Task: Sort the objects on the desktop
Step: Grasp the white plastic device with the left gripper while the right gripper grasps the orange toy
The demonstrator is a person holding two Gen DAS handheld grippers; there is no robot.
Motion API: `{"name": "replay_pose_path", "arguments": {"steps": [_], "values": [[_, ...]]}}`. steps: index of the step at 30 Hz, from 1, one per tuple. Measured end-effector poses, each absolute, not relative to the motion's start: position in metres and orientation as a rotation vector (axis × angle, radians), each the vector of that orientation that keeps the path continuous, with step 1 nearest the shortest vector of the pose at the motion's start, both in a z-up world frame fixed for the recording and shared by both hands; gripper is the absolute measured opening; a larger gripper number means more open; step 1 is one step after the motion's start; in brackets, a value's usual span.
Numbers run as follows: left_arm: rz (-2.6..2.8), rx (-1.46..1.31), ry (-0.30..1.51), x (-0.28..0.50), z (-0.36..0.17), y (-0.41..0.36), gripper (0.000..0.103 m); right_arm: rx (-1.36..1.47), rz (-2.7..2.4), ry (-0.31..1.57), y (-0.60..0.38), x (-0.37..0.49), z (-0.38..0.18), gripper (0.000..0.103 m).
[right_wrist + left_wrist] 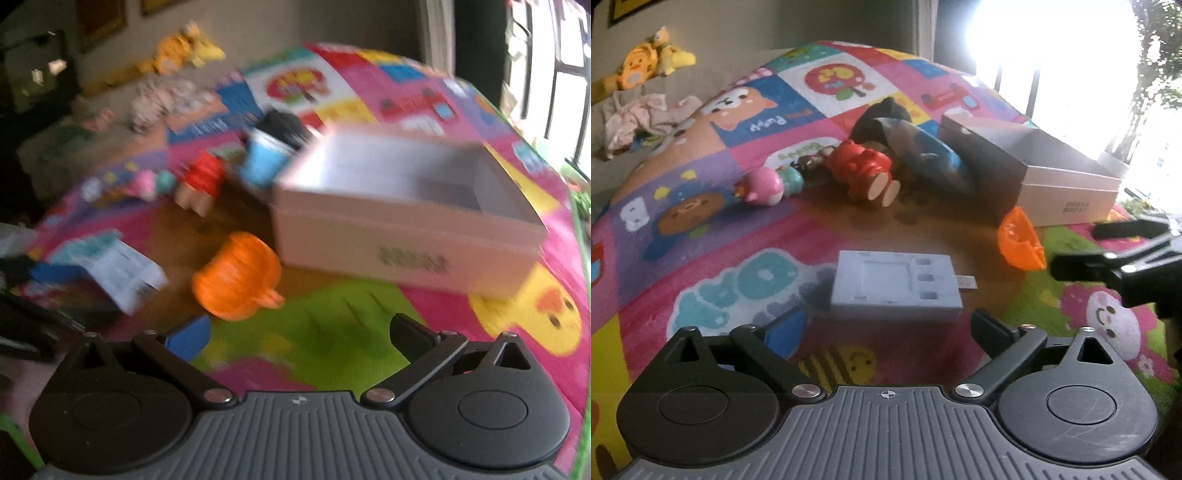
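My left gripper [886,332] is open and empty, just short of a grey-blue flat block [897,284] lying on the colourful play mat. My right gripper [297,338] is open and empty over a green patch, a little short of an orange cup [236,277] lying on its side; the cup also shows in the left wrist view [1021,242]. An open white box [406,214] stands behind it; it also shows in the left wrist view [1052,173]. A red figure [864,166], a pink toy [764,186] and a blue bag [923,147] lie further back. The right wrist view is blurred.
The right gripper's fingers [1082,264] show at the right edge of the left wrist view. A black object [882,114] lies behind the blue bag. Plush toys [650,59] and crumpled cloth [639,118] lie at the far left. A bright window is at the back right.
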State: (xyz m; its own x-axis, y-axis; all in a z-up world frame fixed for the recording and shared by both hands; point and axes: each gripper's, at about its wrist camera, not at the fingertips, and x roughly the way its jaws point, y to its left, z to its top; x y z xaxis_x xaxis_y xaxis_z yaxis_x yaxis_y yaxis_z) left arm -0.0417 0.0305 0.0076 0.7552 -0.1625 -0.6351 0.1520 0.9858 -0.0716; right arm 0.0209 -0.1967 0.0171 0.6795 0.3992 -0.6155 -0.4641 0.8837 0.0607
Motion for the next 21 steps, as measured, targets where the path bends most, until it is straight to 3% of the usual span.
{"name": "replay_pose_path", "arguments": {"steps": [5,7,8,9,17,18,21], "values": [[-0.171,0.004,0.683,-0.044,0.008,0.027,0.1,-0.122,0.508,0.647,-0.166,0.034,0.016,0.1],[-0.159,0.019,0.69,-0.043,0.008,0.025,0.101,-0.126,0.515,0.696,-0.158,0.043,0.011,0.078],[-0.152,0.029,0.694,-0.041,0.008,0.023,0.101,-0.123,0.512,0.726,-0.157,0.045,0.01,0.058],[-0.149,0.039,0.695,-0.04,0.008,0.021,0.101,-0.116,0.513,0.734,-0.158,0.044,0.01,0.053],[-0.065,0.104,0.701,-0.007,0.007,-0.003,0.102,-0.067,0.44,0.718,-0.221,0.018,0.029,0.052],[-0.064,0.109,0.708,-0.005,0.006,-0.006,0.101,-0.06,0.427,0.715,-0.231,0.014,0.031,0.045],[-0.076,0.118,0.7,-0.009,0.008,-0.01,0.095,-0.047,0.409,0.711,-0.257,0.003,0.038,0.044]]}}
